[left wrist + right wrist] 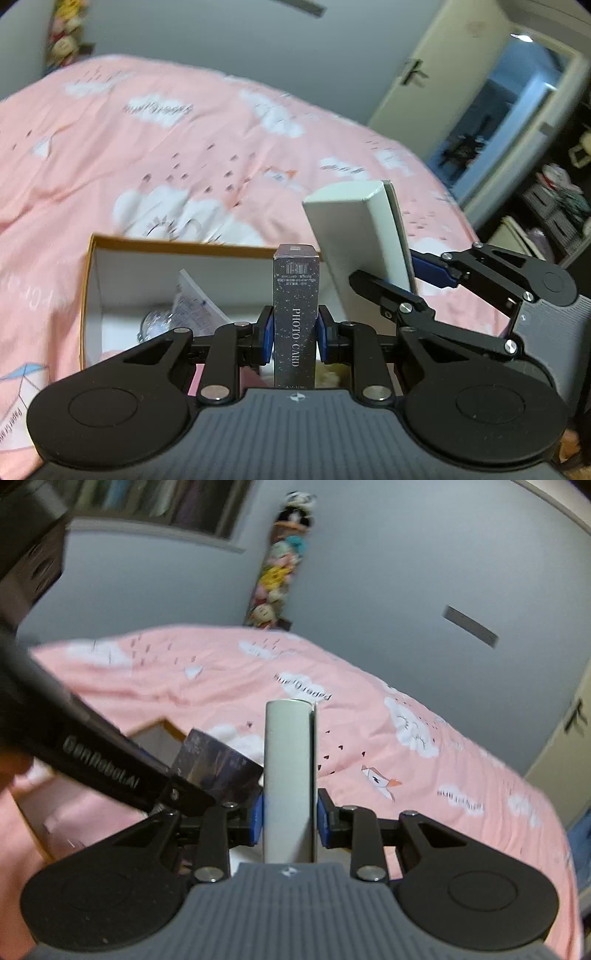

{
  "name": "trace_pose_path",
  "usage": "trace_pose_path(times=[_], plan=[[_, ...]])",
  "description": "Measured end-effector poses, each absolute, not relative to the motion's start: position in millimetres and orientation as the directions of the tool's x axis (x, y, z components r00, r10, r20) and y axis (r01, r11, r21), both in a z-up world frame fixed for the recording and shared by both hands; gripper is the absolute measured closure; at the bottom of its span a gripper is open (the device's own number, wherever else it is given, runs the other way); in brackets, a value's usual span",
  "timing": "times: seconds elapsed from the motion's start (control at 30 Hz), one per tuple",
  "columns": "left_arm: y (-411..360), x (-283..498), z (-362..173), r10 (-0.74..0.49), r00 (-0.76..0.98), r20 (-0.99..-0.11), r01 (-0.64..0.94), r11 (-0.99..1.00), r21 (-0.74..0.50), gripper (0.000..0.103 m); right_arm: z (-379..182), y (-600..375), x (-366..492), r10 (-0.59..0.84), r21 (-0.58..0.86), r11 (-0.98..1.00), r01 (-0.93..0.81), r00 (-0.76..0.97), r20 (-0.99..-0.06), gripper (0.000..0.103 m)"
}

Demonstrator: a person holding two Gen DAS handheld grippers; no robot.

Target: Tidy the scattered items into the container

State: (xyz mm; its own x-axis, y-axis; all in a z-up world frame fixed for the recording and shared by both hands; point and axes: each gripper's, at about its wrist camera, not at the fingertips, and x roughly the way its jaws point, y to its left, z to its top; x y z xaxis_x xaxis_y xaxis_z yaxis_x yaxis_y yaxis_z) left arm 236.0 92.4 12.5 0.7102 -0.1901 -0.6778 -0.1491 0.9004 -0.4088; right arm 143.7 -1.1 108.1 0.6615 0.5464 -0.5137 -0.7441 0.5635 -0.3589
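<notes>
Pink bedspread [184,155]; "PHOTO CARD" box [295,306].

Pink bed [184,155] w/ open cardboard box [110,266] on it.

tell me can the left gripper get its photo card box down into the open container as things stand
Probably yes: the left gripper holds the photo card box just before the open container, with floor space showing beside what lies inside.

"PHOTO CARD" printed lengthwise in white on the dark speckled box [295,314], with a barcode and small unreadable print above. "GenRobot.AI" in grey along the black left gripper [99,766]. Script lettering on the pink duvet [306,686] clouds, too blurred to read.
</notes>
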Motion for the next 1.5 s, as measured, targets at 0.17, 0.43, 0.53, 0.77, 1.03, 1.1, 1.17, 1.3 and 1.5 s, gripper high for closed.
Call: trace_pose_path(times=[0.17, 0.43, 0.53, 0.77, 1.03, 1.1, 1.17, 1.3, 1.5], plan=[[96.9, 249.7, -6.0, -0.171, 0.677, -0.715, -0.195, 0.896, -0.399, 0.077, 79.7, 8.8, 164.8, 0.523, -0.429, 0.456, -0.779, 0.625, -0.579, 0.072], [94.0, 261.9, -16.4, -0.141, 0.65, -0.747, -0.214, 0.909, -0.358, 0.077, 52.2, 22.0, 177.0, 0.472, -0.486, 0.378, -0.788, 0.616, -0.631, 0.072], [91.7, 265.5, -17.5, -0.122, 0.649, -0.751, -0.212, 0.919, -0.332, 0.077, 48.6, 27.0, 178.1, 0.468, -0.488, 0.376, -0.788, 0.616, -0.634, 0.072], [91.1, 277.9, -25.9, -0.107, 0.632, -0.768, -0.217, 0.927, -0.308, 0.077, 38.6, 32.5, 191.7, 0.453, -0.468, 0.375, -0.8, 0.599, -0.661, 0.072], [92.0, 285.6, -44.3, -0.11, 0.619, -0.778, -0.217, 0.927, -0.304, 0.076, 22.9, 34.5, 198.8, 0.44, -0.493, 0.334, -0.803, 0.595, -0.672, 0.072], [94.5, 285.2, -47.8, -0.117, 0.616, -0.779, -0.22, 0.924, -0.313, 0.075, 17.4, 34.4, 200.7, 0.428, -0.48, 0.326, -0.814, 0.58, -0.693, 0.071], [96.1, 283.3, -49.7, -0.113, 0.615, -0.78, -0.226, 0.923, -0.312, 0.074, 13.8, 32.3, 199.3, 0.444, -0.472, 0.323, -0.82, 0.572, -0.69, 0.072], [99.9, 278.3, -48.9, -0.109, 0.615, -0.781, -0.232, 0.922, -0.311, 0.069, 11.9, 31.9, 195.5, 0.451, -0.471, 0.317, -0.823, 0.567, -0.689, 0.071], [103.3, 268.1, -41.6, -0.117, 0.626, -0.771, -0.224, 0.92, -0.321, 0.053, 13.7, 30.1, 188.9, 0.447, -0.469, 0.321, -0.823, 0.569, -0.69, 0.071]])
